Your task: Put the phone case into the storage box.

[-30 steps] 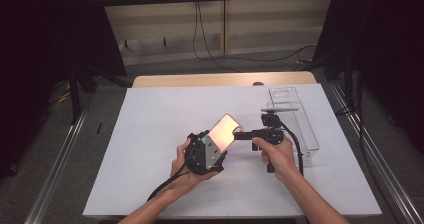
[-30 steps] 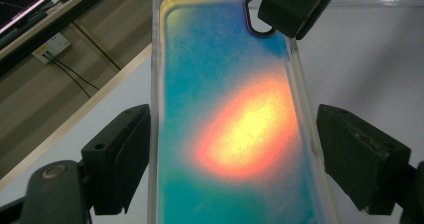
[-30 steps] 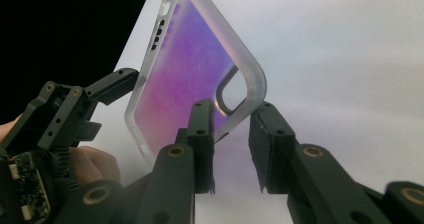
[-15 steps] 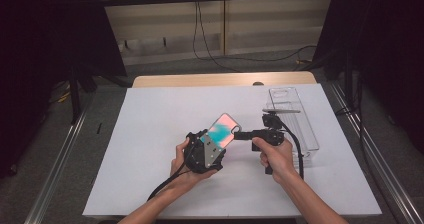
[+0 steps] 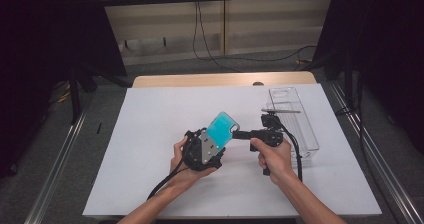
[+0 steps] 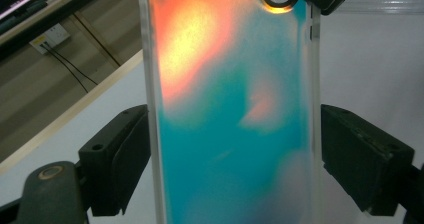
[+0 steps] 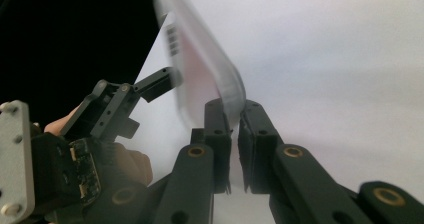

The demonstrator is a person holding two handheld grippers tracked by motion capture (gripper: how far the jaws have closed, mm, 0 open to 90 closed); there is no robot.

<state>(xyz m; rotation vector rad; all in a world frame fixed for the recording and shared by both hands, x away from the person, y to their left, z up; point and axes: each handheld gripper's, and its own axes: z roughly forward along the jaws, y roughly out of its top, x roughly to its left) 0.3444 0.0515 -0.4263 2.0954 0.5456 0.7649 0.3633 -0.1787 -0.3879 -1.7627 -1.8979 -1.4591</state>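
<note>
One phone case [image 6: 230, 114], clear-edged, is shimmering teal with an orange-yellow patch, tilting above the white table [image 5: 150, 134]. The left gripper [image 5: 212, 141] is clamping its long sides; the right gripper [image 5: 239, 133], jaws just closing, is pinching its corner.

High view overlooks the table [image 5: 150, 184]; both gripper views crowd the phone case [image 6: 230, 134].

Clear bin [image 5: 295, 119]: on white table sheet [image 5: 150, 149], right side
Wooden edge [image 5: 200, 80]: far end
Cables [image 5: 210, 44]: on floor behind
</note>
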